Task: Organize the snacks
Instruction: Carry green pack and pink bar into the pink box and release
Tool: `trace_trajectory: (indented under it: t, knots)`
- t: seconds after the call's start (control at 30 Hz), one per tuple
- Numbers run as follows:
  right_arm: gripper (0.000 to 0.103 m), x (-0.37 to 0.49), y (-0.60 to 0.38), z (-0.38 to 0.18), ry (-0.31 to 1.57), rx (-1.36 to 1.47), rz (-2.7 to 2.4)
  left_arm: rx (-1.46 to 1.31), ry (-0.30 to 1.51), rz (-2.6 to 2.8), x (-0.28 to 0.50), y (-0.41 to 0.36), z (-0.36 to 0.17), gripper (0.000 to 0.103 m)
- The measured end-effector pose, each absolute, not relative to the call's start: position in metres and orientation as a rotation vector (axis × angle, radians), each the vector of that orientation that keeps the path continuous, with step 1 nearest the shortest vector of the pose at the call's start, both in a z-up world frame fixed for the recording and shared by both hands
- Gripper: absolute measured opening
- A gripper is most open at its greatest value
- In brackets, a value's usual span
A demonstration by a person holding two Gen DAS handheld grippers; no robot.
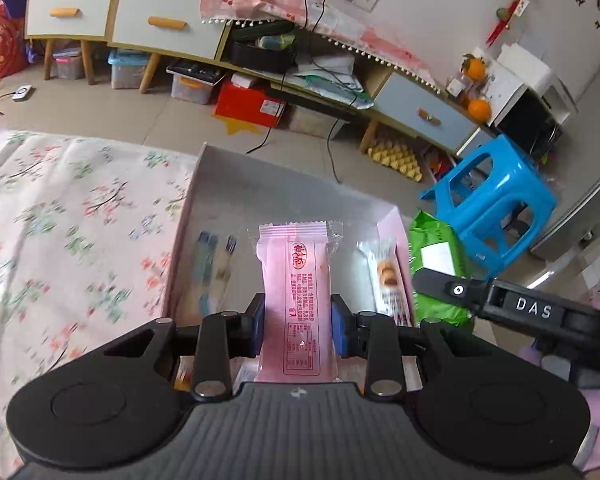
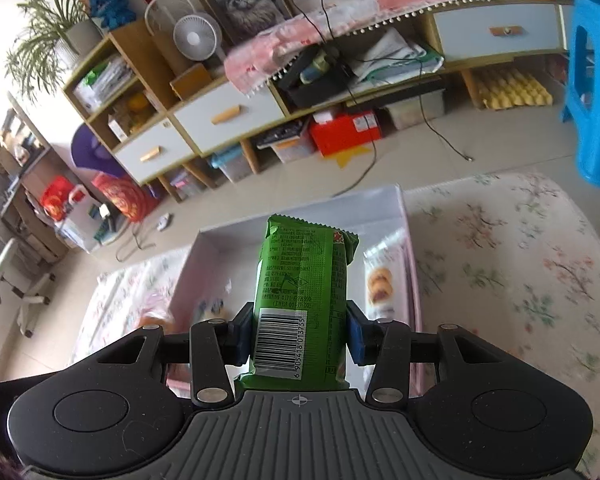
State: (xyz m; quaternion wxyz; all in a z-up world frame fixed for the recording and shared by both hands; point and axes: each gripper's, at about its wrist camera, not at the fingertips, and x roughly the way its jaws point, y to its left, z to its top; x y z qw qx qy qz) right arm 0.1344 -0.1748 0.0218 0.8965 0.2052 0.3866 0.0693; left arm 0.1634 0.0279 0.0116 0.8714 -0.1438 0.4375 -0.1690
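Observation:
My left gripper is shut on a pink snack packet, which stands lengthwise between the blue pads above a pale pink open box. Inside the box lie a blue-and-white packet and a clear packet with a round pastry. My right gripper is shut on a green snack packet, barcode facing the camera, held over the same box. In the left wrist view the green packet and the right gripper's black finger show at the box's right side.
The box rests on a floral cloth over a low surface. A blue plastic stool stands to the right on the floor. Low cabinets with drawers, storage bins and trailing cables line the far wall.

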Motion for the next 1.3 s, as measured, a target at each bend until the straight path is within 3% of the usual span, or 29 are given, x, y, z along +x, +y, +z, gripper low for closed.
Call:
trace_trajectory:
  t: [0.47, 0.93, 1.03, 1.17, 1.3]
  knots:
    - [0.044, 0.158, -0.166, -0.026, 0.847, 0.367, 0.155, -0.115, 0.869, -0.31, 0.187, 0.001, -0.014, 0.03]
    - [0.045, 0.165, -0.156, -0.036, 0.864, 0.322, 0.146, -0.059, 0.875, -0.292, 0.188, 0.002, -0.023, 0.03]
    - [0.047, 0.164, -0.153, -0.036, 0.864, 0.306, 0.144, -0.044, 0.867, -0.285, 0.187, 0.001, -0.023, 0.034]
    - [0.063, 0.163, -0.151, -0.032, 0.862, 0.311, 0.152, -0.04, 0.877, -0.297, 0.187, -0.002, -0.022, 0.043]
    - [0.067, 0.161, -0.151, -0.027, 0.859, 0.296, 0.146, -0.053, 0.882, -0.293, 0.186, 0.0, -0.019, 0.048]
